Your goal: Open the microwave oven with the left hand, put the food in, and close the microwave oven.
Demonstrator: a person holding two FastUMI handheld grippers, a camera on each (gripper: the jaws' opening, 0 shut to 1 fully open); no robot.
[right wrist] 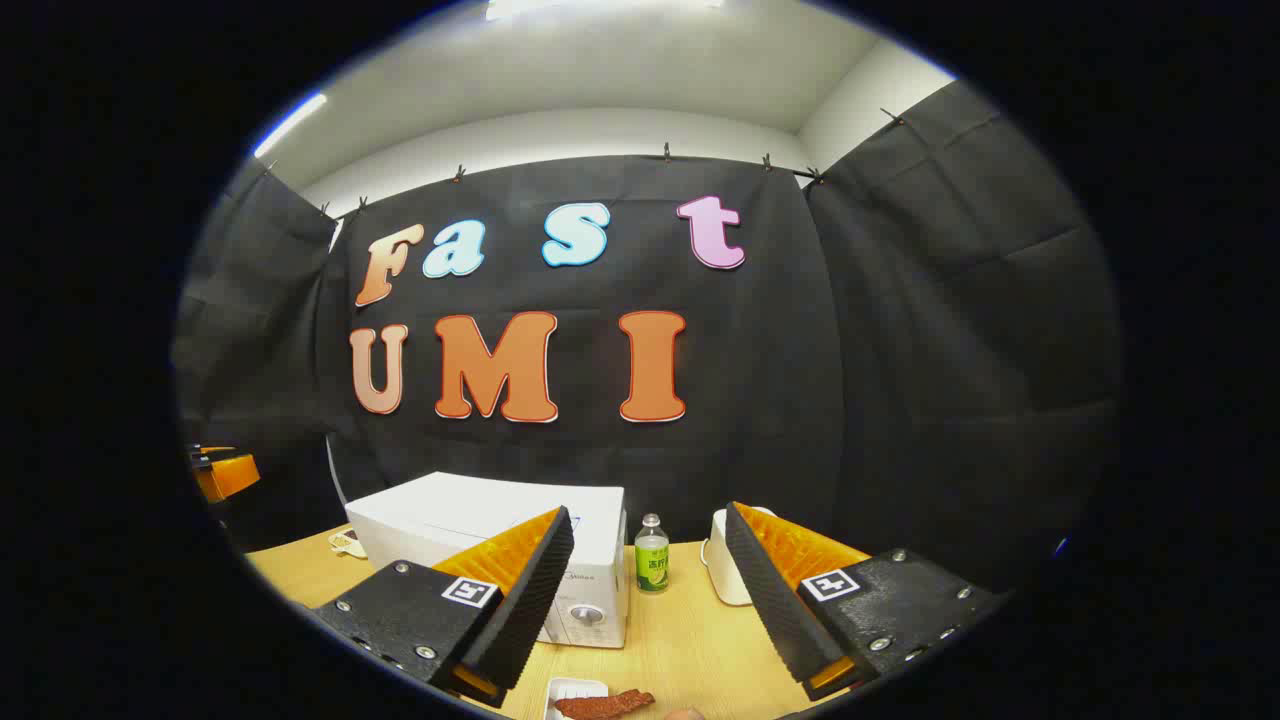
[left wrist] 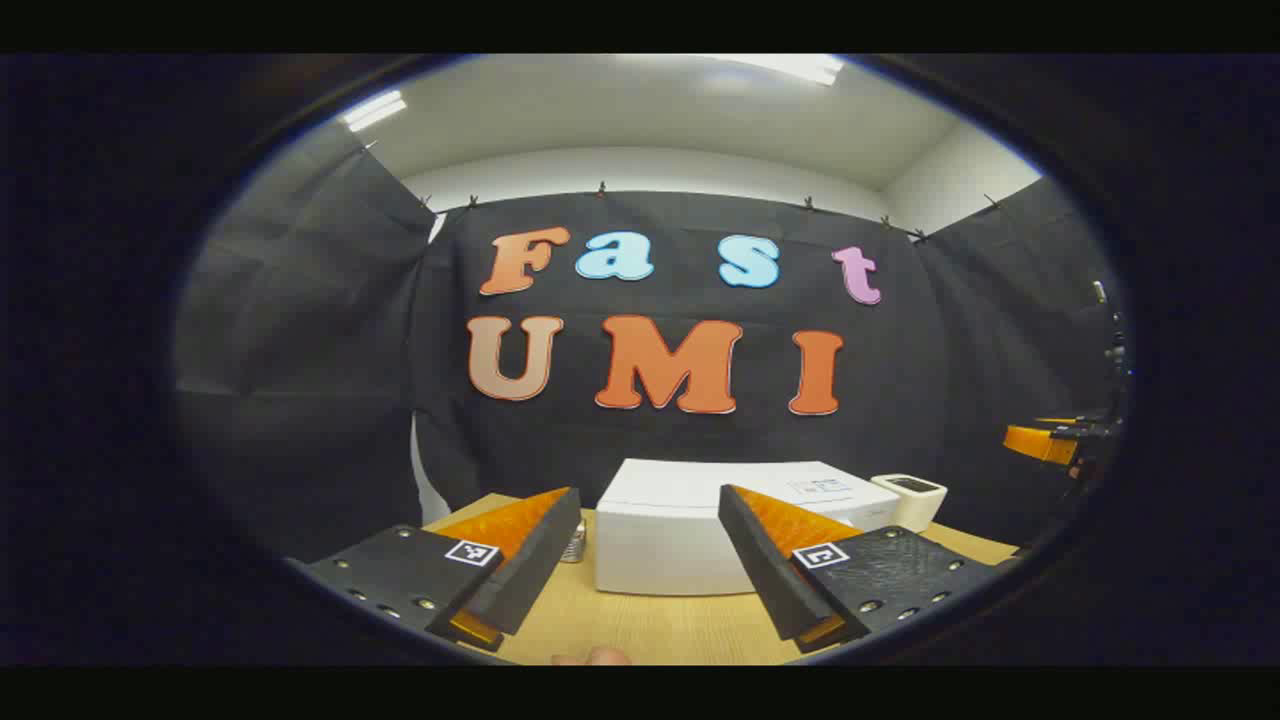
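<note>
A white microwave point(left wrist: 690, 545) stands with its door closed on the wooden table point(left wrist: 650, 625), straight ahead of my left gripper point(left wrist: 650, 495), which is open, empty and well short of it. In the right gripper view the microwave point(right wrist: 470, 525) sits left of centre, its knob point(right wrist: 585, 613) facing me. A strip of reddish-brown food point(right wrist: 605, 703) lies on a small white tray point(right wrist: 570, 690) on the table, just below my right gripper point(right wrist: 648, 512), which is open and holds nothing. My left gripper point(right wrist: 225, 472) also shows at the far left edge of that view.
A green-labelled bottle point(right wrist: 652, 565) and a white container point(right wrist: 725, 575) stand right of the microwave. The same white container point(left wrist: 910, 497) shows past the microwave in the left gripper view. A small metallic object point(left wrist: 573, 545) stands left of the microwave. Black cloth walls close the booth.
</note>
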